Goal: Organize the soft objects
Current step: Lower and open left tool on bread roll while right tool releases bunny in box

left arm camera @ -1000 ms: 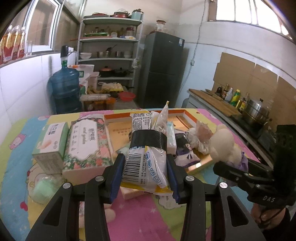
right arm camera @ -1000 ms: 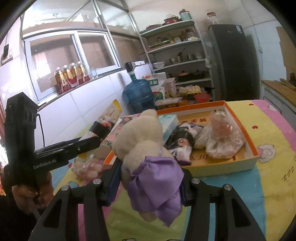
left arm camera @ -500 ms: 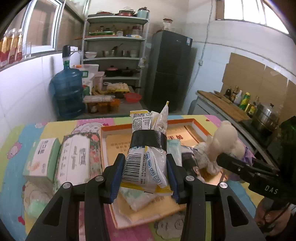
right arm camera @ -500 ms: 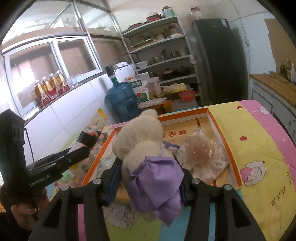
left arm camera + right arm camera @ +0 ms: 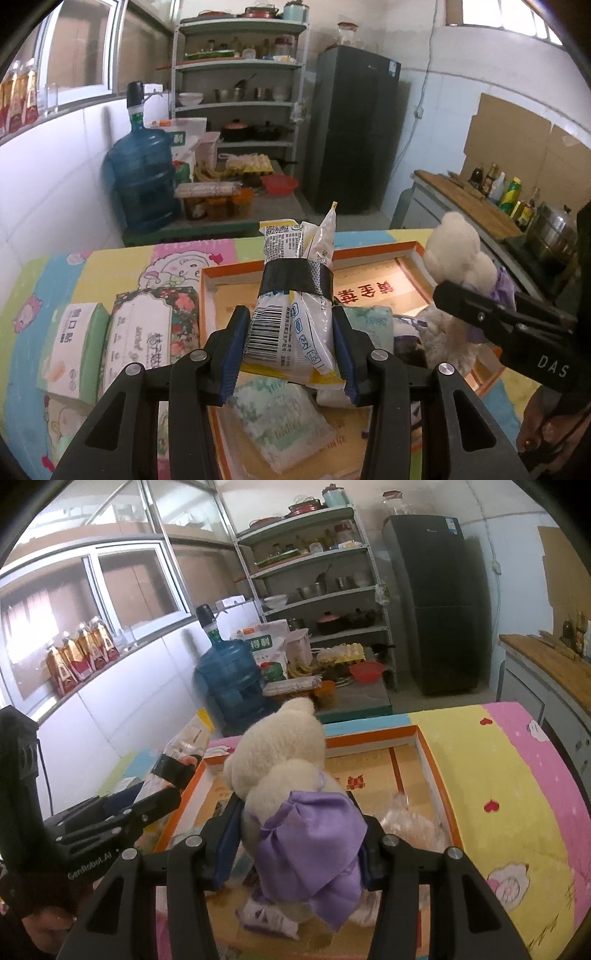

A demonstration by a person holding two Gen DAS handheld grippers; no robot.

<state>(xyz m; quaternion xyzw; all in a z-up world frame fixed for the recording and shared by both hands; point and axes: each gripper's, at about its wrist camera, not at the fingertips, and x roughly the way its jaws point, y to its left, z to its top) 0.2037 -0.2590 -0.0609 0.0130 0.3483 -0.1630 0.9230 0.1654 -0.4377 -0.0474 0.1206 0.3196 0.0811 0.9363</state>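
The left tool (image 5: 290, 350) is clamped on a crinkly plastic packet (image 5: 291, 317) bound with a black band, its two blue pads pressing the lower half while the top stands up ahead of the fingers. It looks light and squashy, with slick film that could slide, so the hold below the band seems sensible. Beneath and just ahead of this tool lies the orange-rimmed box (image 5: 373, 253), already holding a pale green tissue pack (image 5: 280, 417). To the tool's left, two tissue packs (image 5: 110, 343) rest on the cartoon-print counter (image 5: 55, 280).

The right tool (image 5: 299, 834) grips a cream plush bear (image 5: 280, 753) at its waist, around the purple dress (image 5: 314, 845); the toy is soft and forgiving, its head upright beyond the fingers. Both tools are held level, hanging over the near end of the box.
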